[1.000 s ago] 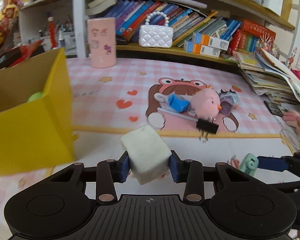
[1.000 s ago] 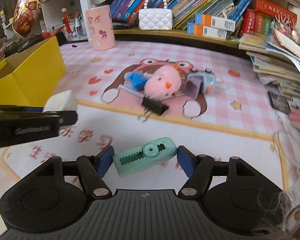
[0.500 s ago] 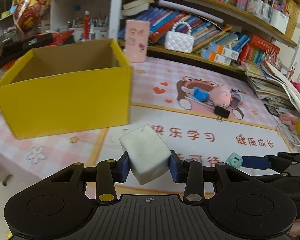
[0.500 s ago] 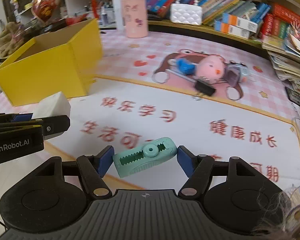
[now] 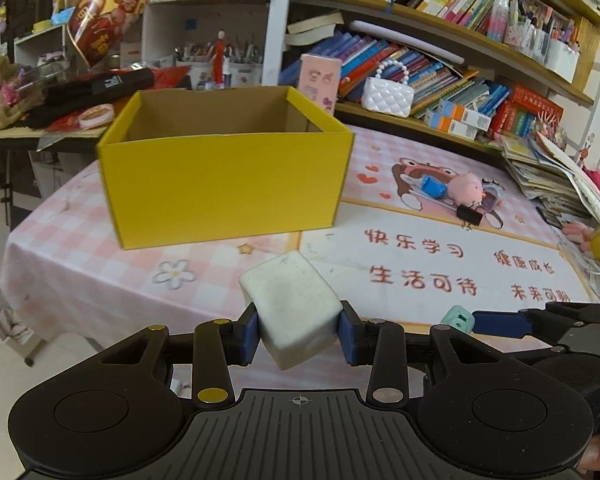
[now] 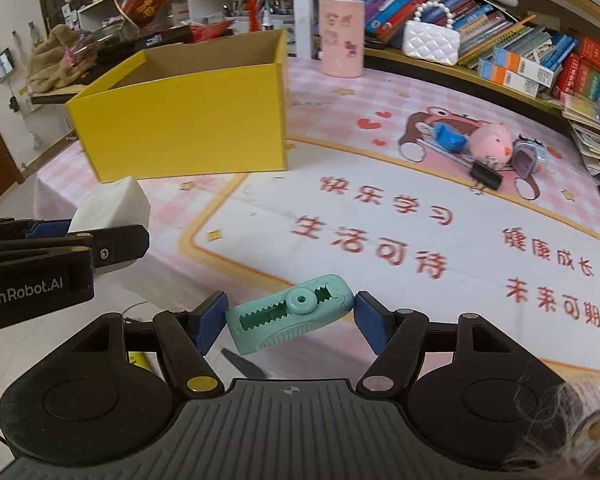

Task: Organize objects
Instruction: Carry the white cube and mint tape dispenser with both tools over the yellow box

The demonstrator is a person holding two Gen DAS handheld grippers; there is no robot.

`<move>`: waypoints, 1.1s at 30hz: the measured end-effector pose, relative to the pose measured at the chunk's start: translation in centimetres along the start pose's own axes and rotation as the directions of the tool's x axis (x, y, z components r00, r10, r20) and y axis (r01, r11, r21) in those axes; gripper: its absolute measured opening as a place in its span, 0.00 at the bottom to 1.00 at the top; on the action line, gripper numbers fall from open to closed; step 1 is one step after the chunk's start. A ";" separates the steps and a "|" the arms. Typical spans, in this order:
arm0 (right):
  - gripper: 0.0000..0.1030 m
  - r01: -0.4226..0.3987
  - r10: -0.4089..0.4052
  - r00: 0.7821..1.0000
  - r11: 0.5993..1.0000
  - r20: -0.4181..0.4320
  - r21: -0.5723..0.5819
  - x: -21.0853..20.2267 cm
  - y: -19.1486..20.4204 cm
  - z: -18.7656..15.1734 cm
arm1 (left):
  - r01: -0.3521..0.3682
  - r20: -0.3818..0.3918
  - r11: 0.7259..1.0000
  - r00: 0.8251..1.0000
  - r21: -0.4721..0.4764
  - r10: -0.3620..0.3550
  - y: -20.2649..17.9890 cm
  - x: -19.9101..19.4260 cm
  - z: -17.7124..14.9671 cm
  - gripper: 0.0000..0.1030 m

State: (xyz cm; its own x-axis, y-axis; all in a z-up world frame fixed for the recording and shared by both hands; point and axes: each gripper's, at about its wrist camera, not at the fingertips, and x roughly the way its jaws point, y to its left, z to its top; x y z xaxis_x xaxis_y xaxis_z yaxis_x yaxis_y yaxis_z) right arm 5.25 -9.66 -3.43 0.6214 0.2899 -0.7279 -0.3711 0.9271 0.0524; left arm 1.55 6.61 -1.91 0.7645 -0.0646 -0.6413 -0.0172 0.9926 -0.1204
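Yellow box (image 5: 224, 184) open-topped — interior floor hidden — upright on tablecloth (image 5: 100, 276).

Both grippers are matte black plastic. The left gripper (image 5: 298, 338) has a ribbed centre plate with a small white crosshair mark, flanked by two round recessed discs. Linkage arms run forward from it to blue pads (image 5: 250, 338). One pivot is capped with a yellow disc, the others with silver ones. The right gripper (image 6: 290, 314) has the same build: ribbed plate, crosshair, two discs, blue pads (image 6: 211, 316), one yellow cap and silver ones. Seen from the right wrist, the left gripper's side carries white "GenRobot.AI" lettering and small silver screws.
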 end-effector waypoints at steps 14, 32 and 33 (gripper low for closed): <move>0.65 -0.015 0.015 0.999 1.000 0.036 0.000 -0.6 6.3 -0.9 | -0.013 0.047 1.000 0.999 0.027 0.012 4.9 -3.4 -1.1 0.36; 0.65 0.044 -0.042 0.976 0.999 0.214 -0.008 -1.1 6.4 5.5 | -0.067 0.245 0.996 0.968 0.052 0.052 6.8 -3.3 5.4 0.36; 0.65 0.049 -0.046 0.972 0.999 0.232 -0.008 -1.0 6.1 6.4 | -0.073 0.253 0.996 0.966 0.049 0.058 6.9 -3.1 6.0 0.36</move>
State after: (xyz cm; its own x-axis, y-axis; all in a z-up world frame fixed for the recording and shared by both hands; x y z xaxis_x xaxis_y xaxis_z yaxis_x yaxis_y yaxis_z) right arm 6.73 -2.81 1.98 0.7809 0.2945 -0.5509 -0.3457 0.9383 0.0115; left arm 2.91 14.25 3.79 0.9005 0.0212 -0.4343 -0.0410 0.9985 -0.0363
